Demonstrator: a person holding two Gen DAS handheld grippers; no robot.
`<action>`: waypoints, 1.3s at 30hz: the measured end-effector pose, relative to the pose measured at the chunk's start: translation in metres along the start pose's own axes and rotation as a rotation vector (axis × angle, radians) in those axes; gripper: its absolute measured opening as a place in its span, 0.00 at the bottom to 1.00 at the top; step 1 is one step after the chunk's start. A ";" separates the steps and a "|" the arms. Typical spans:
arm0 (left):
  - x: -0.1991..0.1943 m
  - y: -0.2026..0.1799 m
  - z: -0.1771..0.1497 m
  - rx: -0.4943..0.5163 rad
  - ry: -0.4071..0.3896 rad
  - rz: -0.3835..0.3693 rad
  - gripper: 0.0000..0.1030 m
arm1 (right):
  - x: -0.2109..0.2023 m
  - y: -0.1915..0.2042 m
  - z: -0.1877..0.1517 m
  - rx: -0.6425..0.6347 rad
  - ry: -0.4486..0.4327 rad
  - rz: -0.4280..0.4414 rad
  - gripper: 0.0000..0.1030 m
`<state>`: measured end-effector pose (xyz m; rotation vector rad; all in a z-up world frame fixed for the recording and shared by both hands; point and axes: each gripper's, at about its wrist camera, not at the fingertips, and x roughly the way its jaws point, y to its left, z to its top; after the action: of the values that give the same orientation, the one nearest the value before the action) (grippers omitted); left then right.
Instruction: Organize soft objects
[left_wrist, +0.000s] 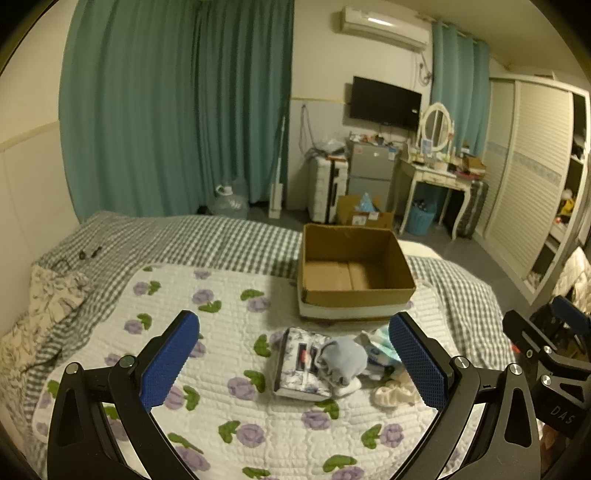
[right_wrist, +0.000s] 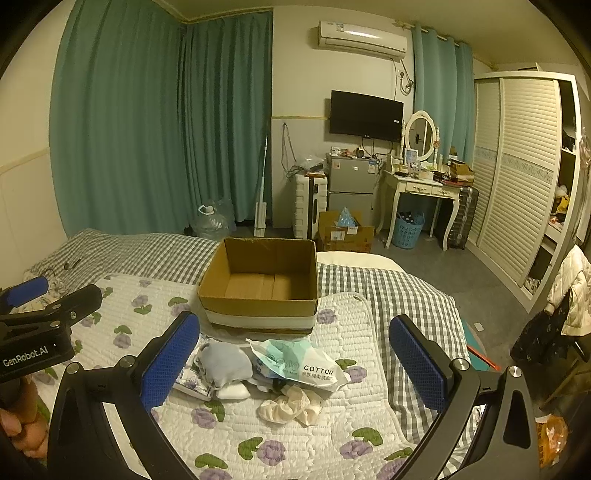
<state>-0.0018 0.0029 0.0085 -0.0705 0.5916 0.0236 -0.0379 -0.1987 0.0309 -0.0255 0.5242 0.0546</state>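
We see the bed, its floral quilt running bare toward 9 o'clock, open room there. Cardboard box sits at 12 o'clock, top open, nothing inside. Just before it, the soft pile: grey plush against a patterned tissue pack, COTTON packet, cream cloth nearest us. Left gripper and right gripper both spread wide, holding nothing, above the pile. Only the right view shows a hand at 8 o'clock.
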 end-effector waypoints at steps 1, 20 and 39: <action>0.001 0.000 0.001 0.001 0.000 -0.002 1.00 | 0.000 0.000 0.000 -0.004 -0.003 0.001 1.00; 0.082 0.003 -0.038 0.046 0.129 0.031 1.00 | 0.072 -0.032 -0.030 -0.022 0.130 -0.016 1.00; 0.194 0.012 -0.102 0.103 0.416 0.084 1.00 | 0.181 -0.041 -0.078 -0.036 0.353 -0.012 1.00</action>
<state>0.1020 0.0081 -0.1848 0.0517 1.0104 0.0605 0.0822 -0.2347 -0.1275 -0.0741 0.8763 0.0482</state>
